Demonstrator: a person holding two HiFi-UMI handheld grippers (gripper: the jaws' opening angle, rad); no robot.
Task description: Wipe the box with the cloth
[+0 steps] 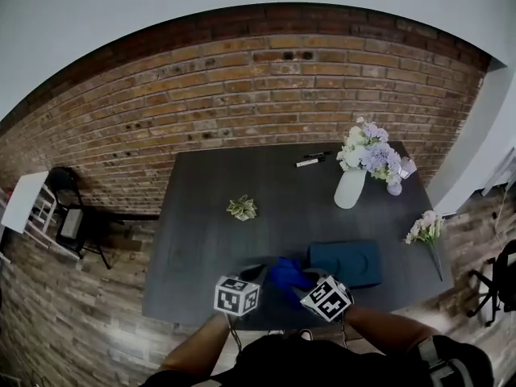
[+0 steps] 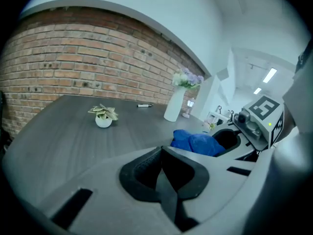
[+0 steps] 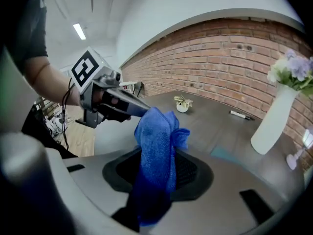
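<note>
- At the near edge of the table (image 1: pixel 201 240), the right gripper (image 3: pixel 154 187) clamps a blue cloth (image 3: pixel 157 133).
- The left gripper (image 2: pixel 165 176) is closed, empty.
- The teal box (image 1: pixel 348 263) lies near.

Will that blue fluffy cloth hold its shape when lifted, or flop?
Probably flops: the blue fluffy cloth bunches and folds where the right gripper pinches it. It is likely light for its size, and its fuzzy pile should resist slipping.

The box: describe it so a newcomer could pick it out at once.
Start at the dark table before the brick wall. Near its front edge, right of the blue cloth, lies the box. It is the only flat, teal thing there.
</note>
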